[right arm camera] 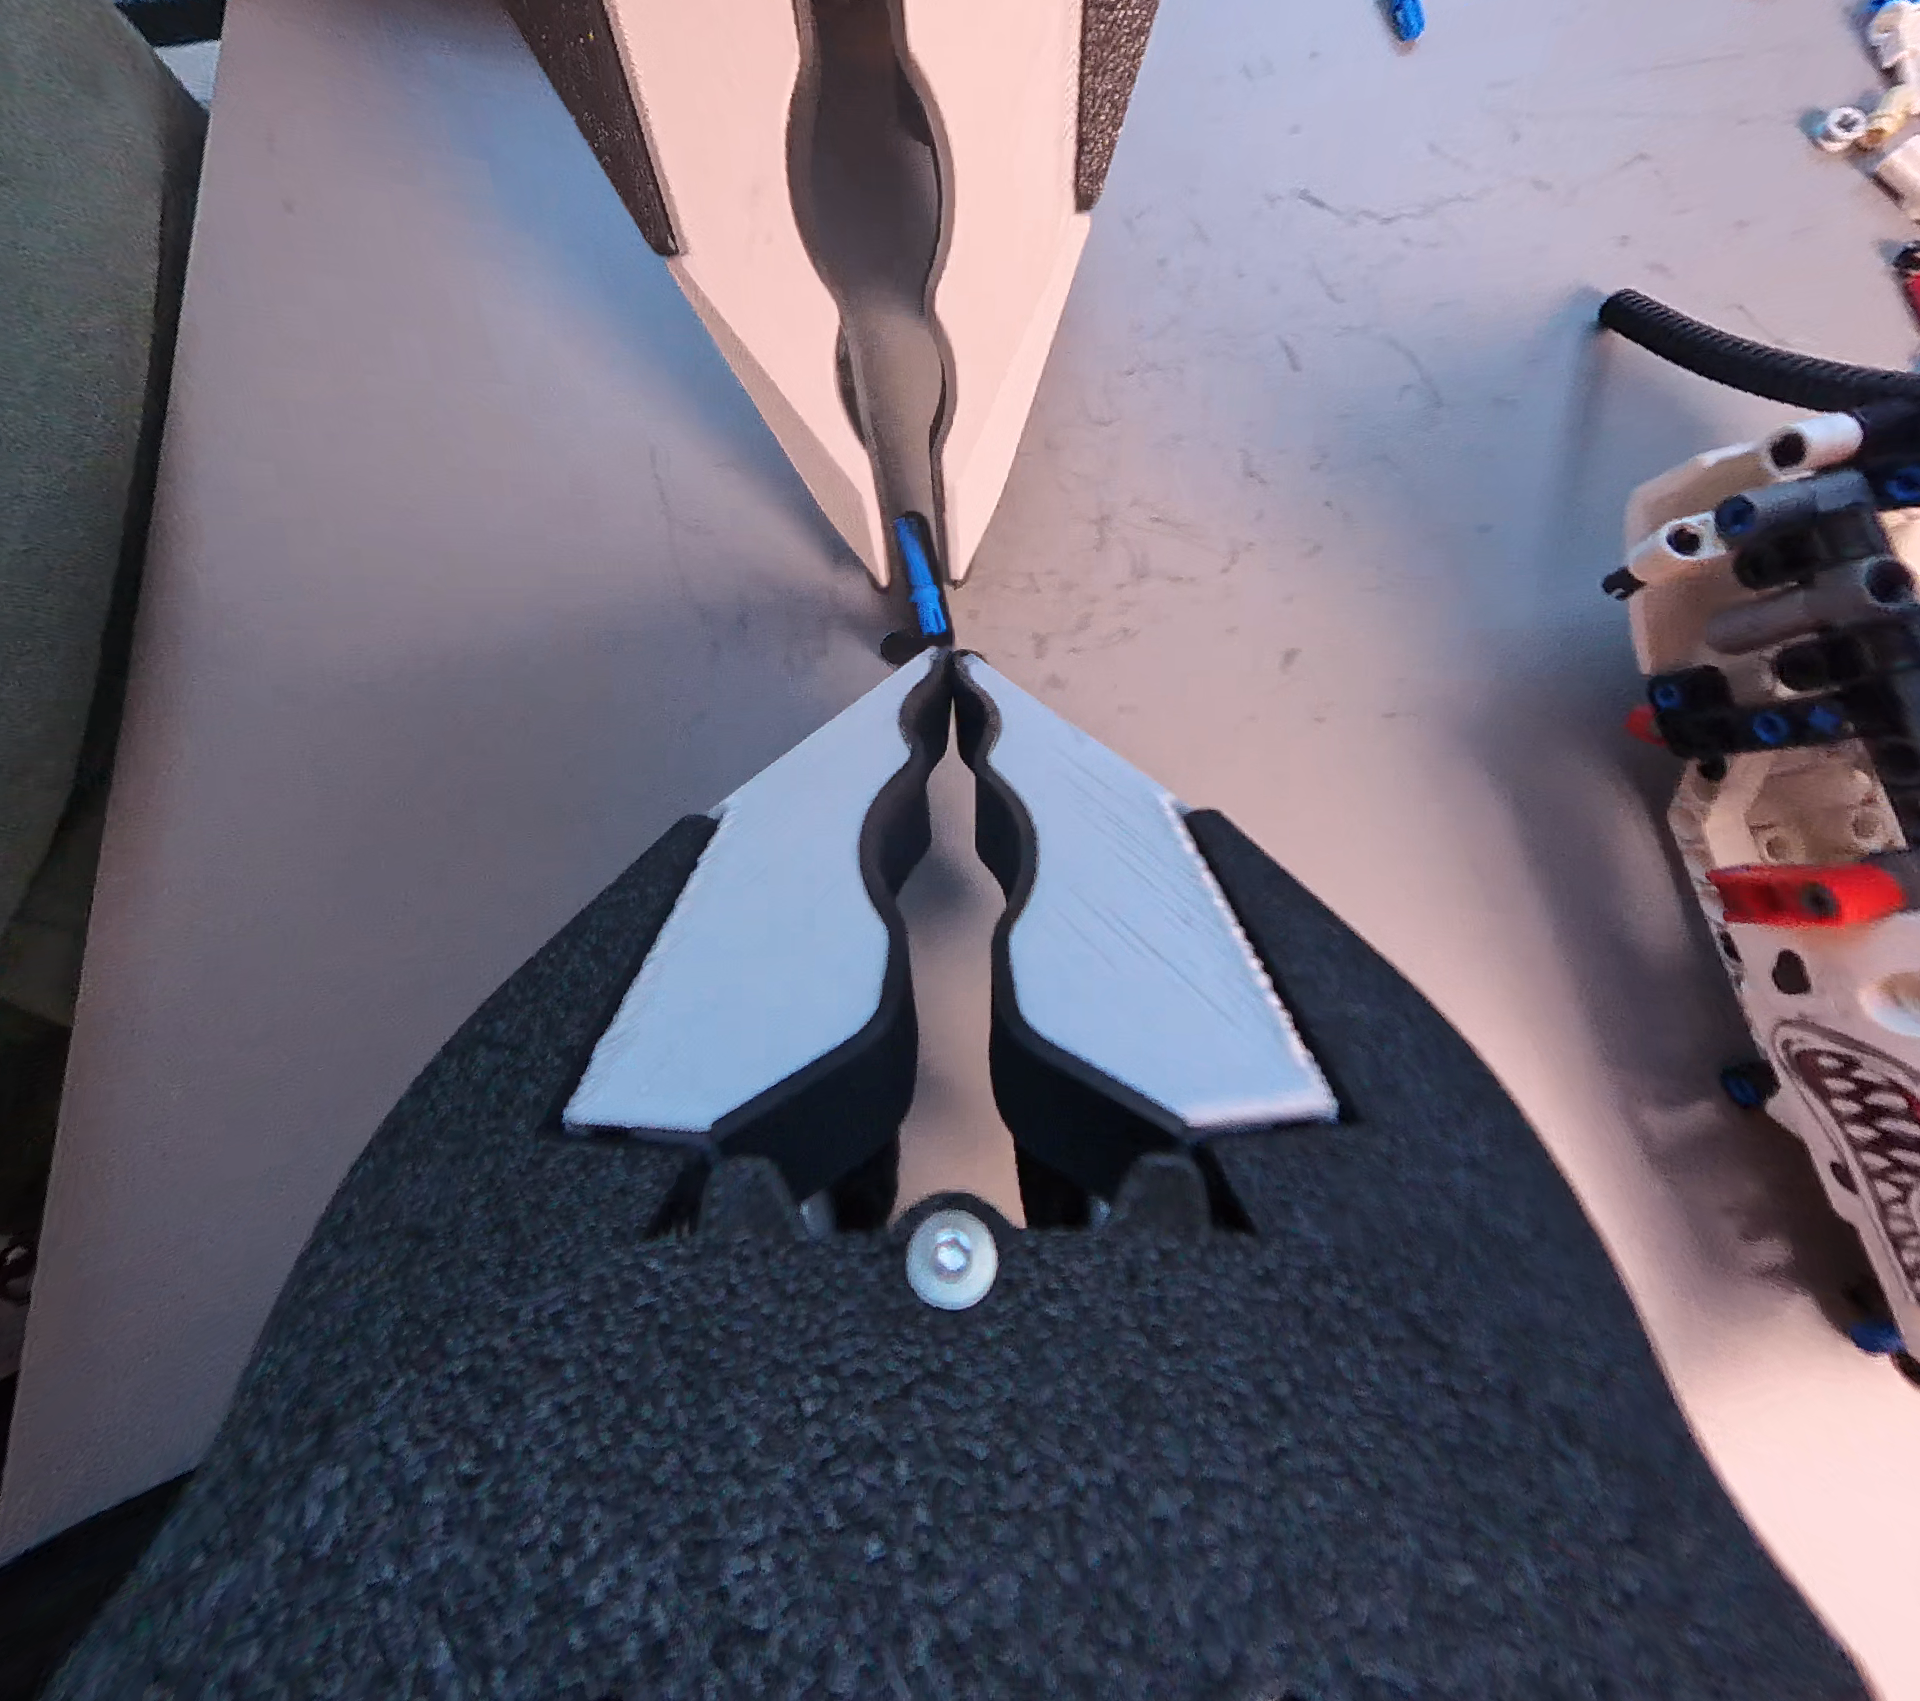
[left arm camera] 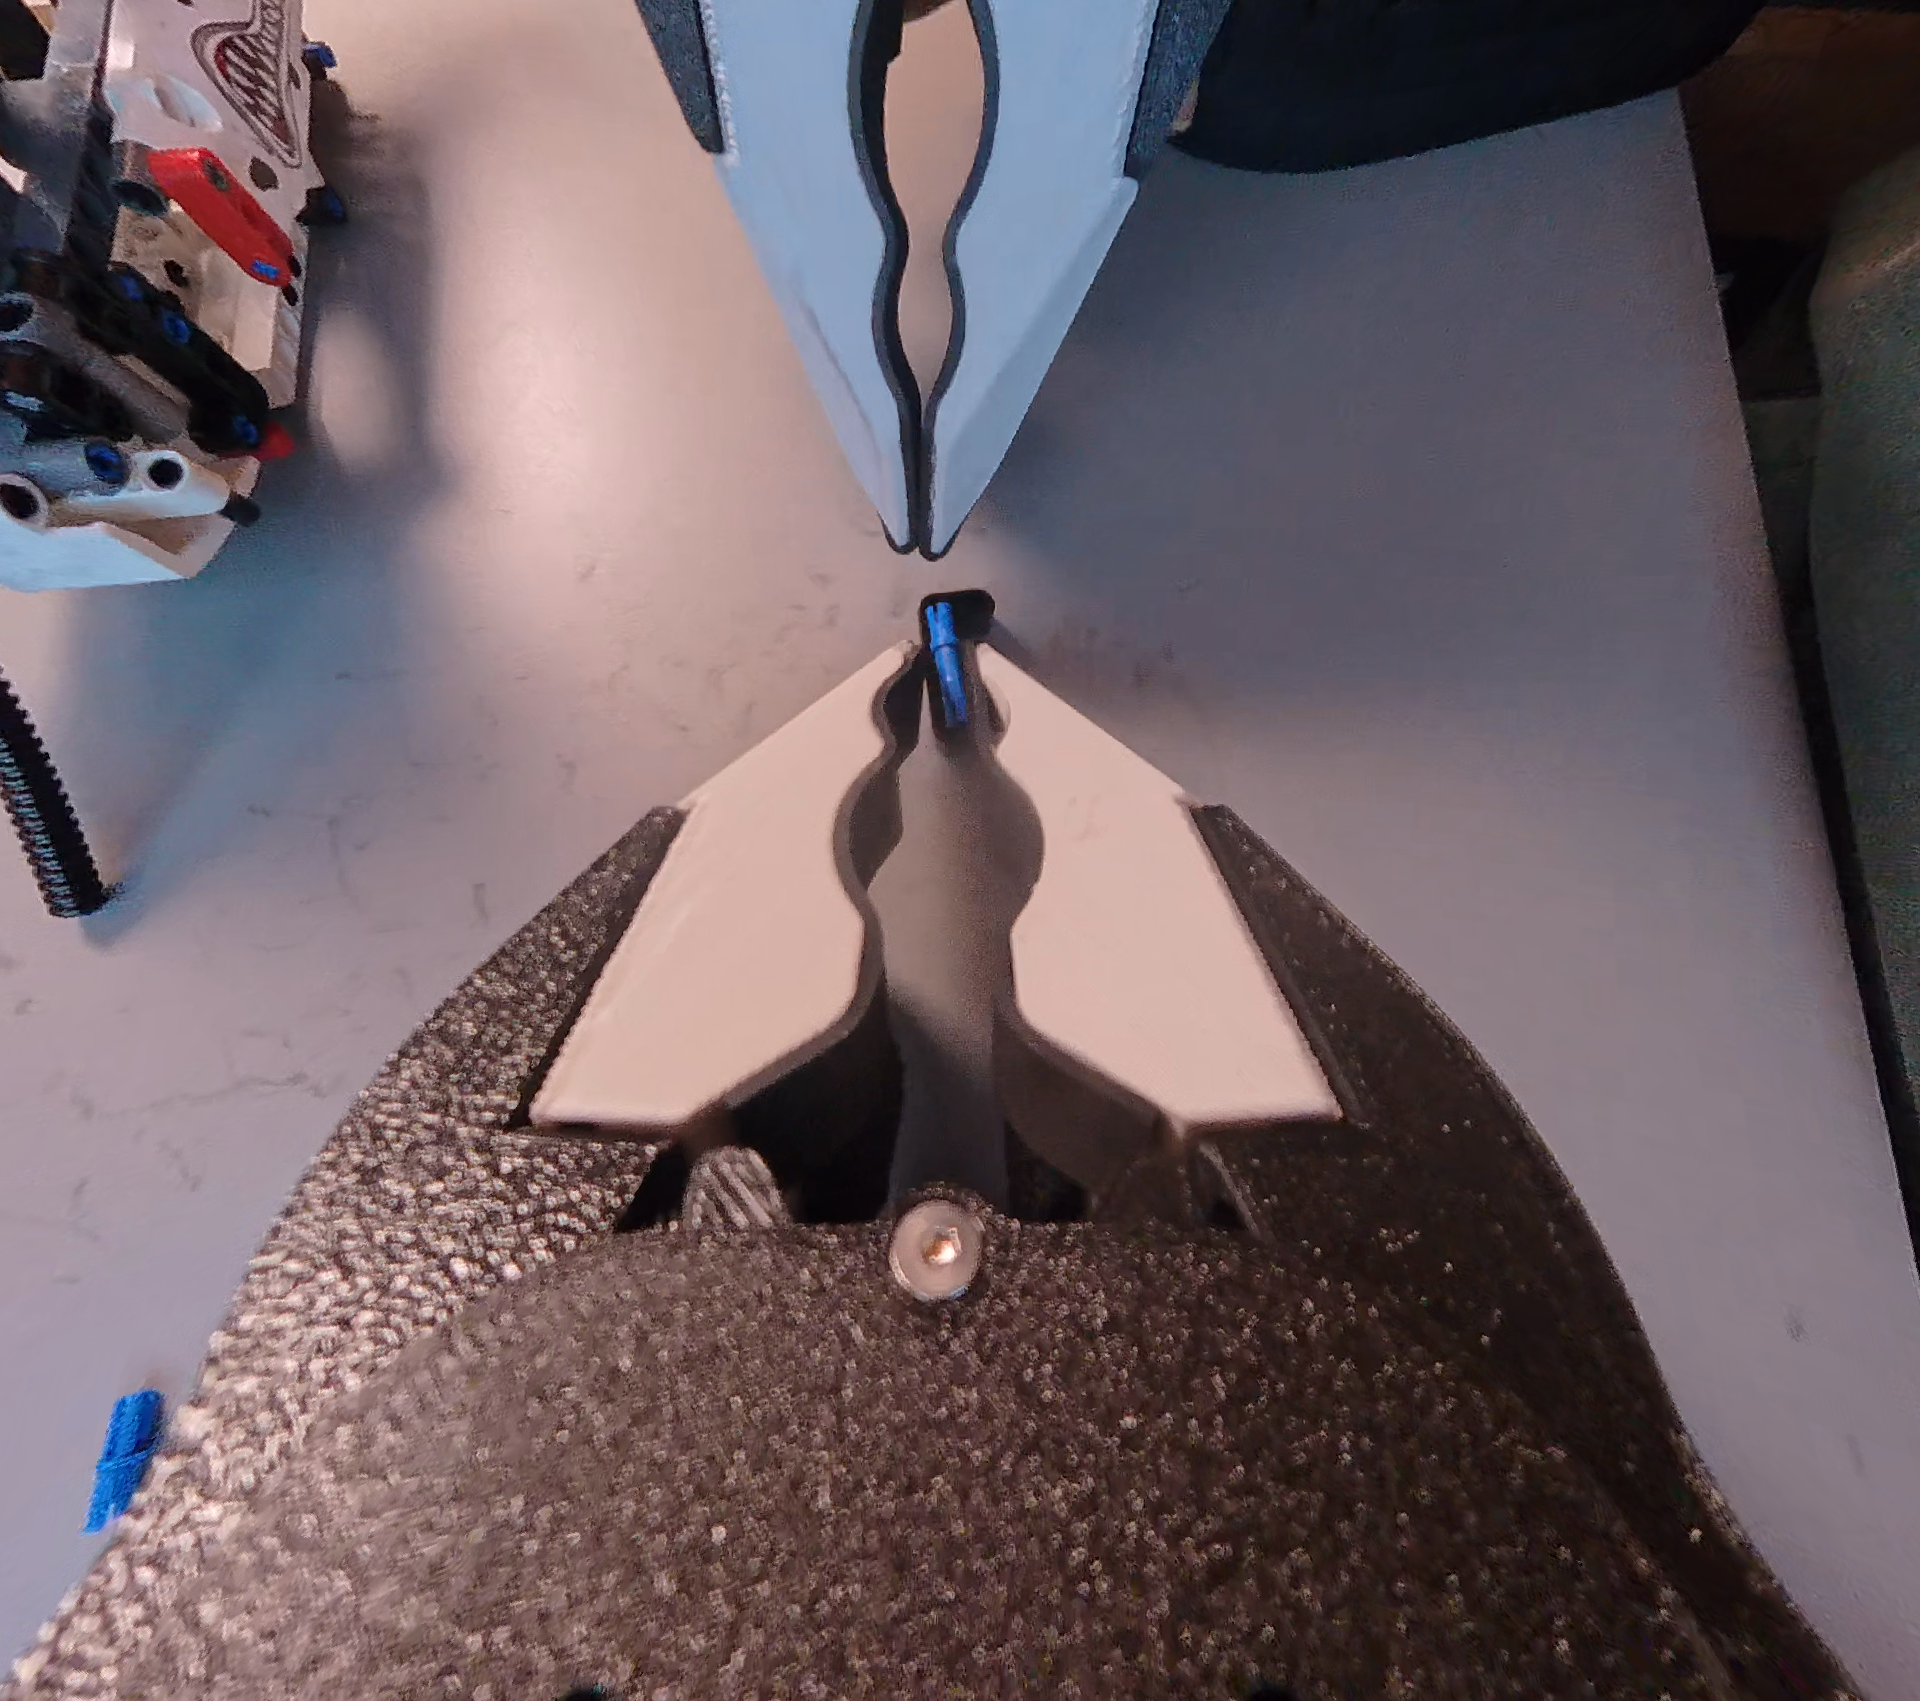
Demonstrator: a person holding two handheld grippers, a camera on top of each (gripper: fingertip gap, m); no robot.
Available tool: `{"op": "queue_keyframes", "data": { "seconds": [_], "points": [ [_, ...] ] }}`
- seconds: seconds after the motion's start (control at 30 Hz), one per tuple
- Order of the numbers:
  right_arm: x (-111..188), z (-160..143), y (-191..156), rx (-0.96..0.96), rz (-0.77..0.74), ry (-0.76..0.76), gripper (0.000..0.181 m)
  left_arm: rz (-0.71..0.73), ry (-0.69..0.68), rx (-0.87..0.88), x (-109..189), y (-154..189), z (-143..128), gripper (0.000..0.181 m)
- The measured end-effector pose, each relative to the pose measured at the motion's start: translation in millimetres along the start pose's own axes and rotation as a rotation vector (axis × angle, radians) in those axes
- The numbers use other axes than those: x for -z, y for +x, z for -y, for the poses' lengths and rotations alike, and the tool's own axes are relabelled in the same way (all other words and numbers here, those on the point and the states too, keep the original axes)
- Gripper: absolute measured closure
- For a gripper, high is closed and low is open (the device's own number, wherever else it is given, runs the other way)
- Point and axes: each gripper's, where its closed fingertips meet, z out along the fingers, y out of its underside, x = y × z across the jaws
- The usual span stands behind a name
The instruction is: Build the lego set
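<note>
- Left gripper (left arm camera: 948,664), at the bottom centre of its own view, pinches a blue pin (left arm camera: 948,662) at the very fingertips; the jaws stand nearly closed with only the pin between them, and about half of it sticks out past the tips.
- Partly built model (left arm camera: 156,217) sits at the upper left of that view, well apart from both grippers, on the pale table (left arm camera: 1351,508).
- A spare blue pin (left arm camera: 123,1459) lies on the table at the lower left edge.
- Right gripper (right arm camera: 951,664) comes in tip to tip against my left one, jaws pressed together on nothing I can see, its point just beside the pin's free end.
- My worry: the hold is shallow. If I nudge the pin with the right tips off-axis, I judge it could pivot or pop out onto the table.
- Both tools point nose to nose, tilted down over the table; a small black shape under the pin I cannot identify.
</note>
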Motion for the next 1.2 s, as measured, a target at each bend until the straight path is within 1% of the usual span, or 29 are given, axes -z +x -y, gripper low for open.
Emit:
{"op": "queue_keyframes", "data": {
  "seconds": [0.1,0.2,0.3,0.43,0.6,0.63,0.7,0.77,0.93,1.0,1.07,1.2],
  "points": [
    [1,0,-2,-0.015,-0.013,0.028,0.181,0.002,0.001,0.004,-1,0,1,0.177],
    [0,2,-7,0.006,-0.021,0.038,0.167,0.007,0.000,-0.002,0,-1,0,0.178],
    [0,9,-9,0.069,-0.058,0.023,0.163,0.001,0.012,-0.002,4,-1,1,0.177],
    [-7,19,-6,0.098,-0.078,-0.019,0.163,-0.016,0.026,-0.006,15,-3,1,0.172],
    [-23,17,-5,0.119,-0.041,-0.095,0.164,-0.026,0.004,-0.014,28,-7,-7,0.169],
    [-25,16,-4,0.119,-0.037,-0.112,0.165,-0.032,0.002,-0.011,30,-7,-8,0.169],
    [-29,14,-4,0.117,-0.022,-0.125,0.174,-0.043,-0.008,-0.006,32,-8,-12,0.169],
    [-27,18,-7,0.094,0.005,-0.091,0.175,-0.036,-0.033,-0.003,34,-10,-17,0.169],
    [-15,29,2,0.028,-0.015,-0.014,0.173,-0.030,-0.056,0.002,35,-13,-22,0.168],
    [-16,29,5,0.035,-0.020,-0.033,0.173,-0.038,-0.063,0.001,32,-11,-23,0.168],
    [-20,18,0,0.058,0.031,-0.111,0.172,-0.042,-0.082,-0.004,29,-9,-27,0.168],
    [-22,16,-9,0.103,0.072,-0.145,0.174,-0.036,-0.088,0.003,28,-11,-30,0.168]
  ]
}}
